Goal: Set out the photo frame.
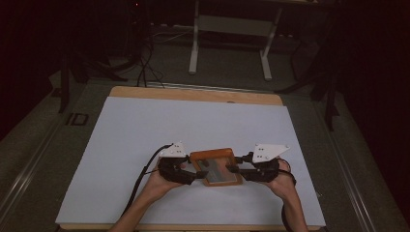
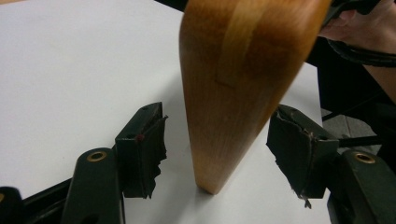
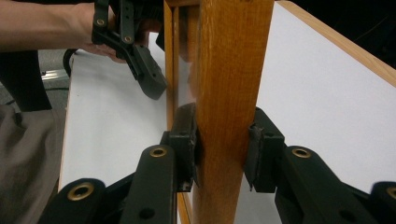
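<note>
Frame: wooden picture frame (image 1: 216, 167) stands tilted near the front edge of the white table (image 1: 145, 125), between both grippers.
Right gripper (image 3: 223, 151): jaws pinch the frame's right side bar from both faces.
Left gripper (image 2: 215, 151): jaws spread either side of the frame's left corner, clear of the wood.

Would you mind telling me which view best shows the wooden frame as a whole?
The high view: the wooden frame appears complete there, between both grippers. The right gripper view shows one rail clamped in its jaws; the left gripper view shows a rounded edge between open jaws.
</note>
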### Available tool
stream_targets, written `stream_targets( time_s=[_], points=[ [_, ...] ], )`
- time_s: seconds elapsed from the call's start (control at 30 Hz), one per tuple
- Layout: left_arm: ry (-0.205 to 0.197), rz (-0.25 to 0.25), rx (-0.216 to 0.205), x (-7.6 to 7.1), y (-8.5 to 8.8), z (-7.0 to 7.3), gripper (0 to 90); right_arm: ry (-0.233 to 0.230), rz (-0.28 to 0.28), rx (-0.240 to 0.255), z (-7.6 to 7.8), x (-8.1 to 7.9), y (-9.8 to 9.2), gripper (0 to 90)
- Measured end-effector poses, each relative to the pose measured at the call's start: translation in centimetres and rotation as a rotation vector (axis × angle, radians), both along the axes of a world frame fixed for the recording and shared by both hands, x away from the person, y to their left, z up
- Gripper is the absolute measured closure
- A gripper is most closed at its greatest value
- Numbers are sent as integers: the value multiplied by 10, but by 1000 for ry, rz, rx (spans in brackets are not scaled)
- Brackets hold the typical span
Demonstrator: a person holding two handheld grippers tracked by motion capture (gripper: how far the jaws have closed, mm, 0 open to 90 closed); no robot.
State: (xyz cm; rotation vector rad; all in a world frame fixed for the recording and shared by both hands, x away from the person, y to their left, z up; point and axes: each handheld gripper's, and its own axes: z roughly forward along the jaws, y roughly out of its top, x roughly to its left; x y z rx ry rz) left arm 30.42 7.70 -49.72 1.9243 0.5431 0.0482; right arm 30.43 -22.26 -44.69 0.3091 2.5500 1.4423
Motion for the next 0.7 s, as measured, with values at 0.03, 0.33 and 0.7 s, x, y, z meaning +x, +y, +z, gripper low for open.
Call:
stream_targets(
  time_s=[0.03,0.33,0.7],
  points=[
    [0,0,2,0,-1,0,366,-1,0,0,0,0,0,679],
    [-16,15,38,-2,-10,-3,506,6,-6,2,-1,1,-3,679],
    [-25,7,46,-4,-14,-4,578,17,-8,2,-2,1,-6,678]
  ],
)
